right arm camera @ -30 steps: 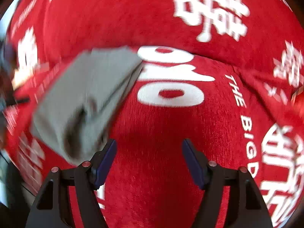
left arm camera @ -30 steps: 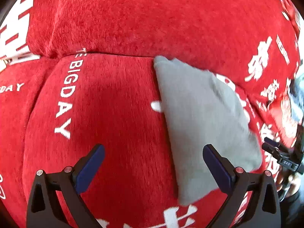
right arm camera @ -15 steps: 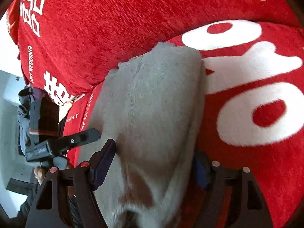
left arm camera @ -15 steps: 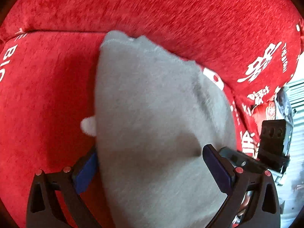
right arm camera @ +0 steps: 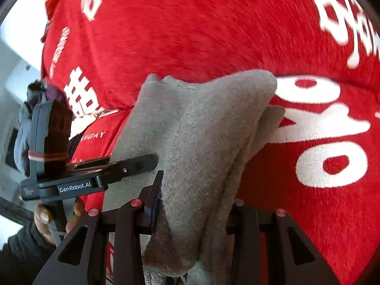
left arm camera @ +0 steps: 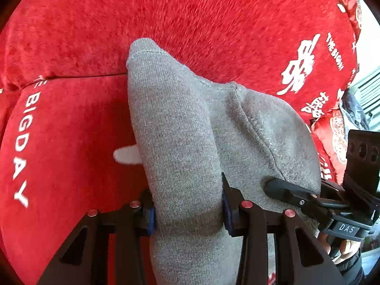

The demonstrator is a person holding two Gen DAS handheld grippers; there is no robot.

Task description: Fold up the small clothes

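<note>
A small grey knit garment (left arm camera: 190, 123) lies folded on a red plush seat cover (left arm camera: 71, 130) with white lettering, its far tip against the backrest (left arm camera: 190, 23). My left gripper (left arm camera: 187, 204) is closing, and its blue pads squeeze the garment's near left part, which bunches between them. In the right wrist view the same garment (right arm camera: 201, 123) shows layered edges. My right gripper (right arm camera: 196, 201) is closing on its near right part; the cloth covers its right pad. Each gripper appears in the other's view, the right gripper's finger (left arm camera: 285, 190) and the left gripper's finger (right arm camera: 133, 163) both resting on the cloth.
The seat's crease meets the red backrest just behind the garment. A patterned red cushion (left arm camera: 332, 130) and a dark bundle (left arm camera: 353, 109) sit at the sofa's end. A person's hand (right arm camera: 45, 216) in a dark sleeve holds the left gripper's handle.
Both grippers moved in over the grey garment from either side, and their jaws narrowed from wide open until they pinch the cloth. The garment now bunches up between the pads.
</note>
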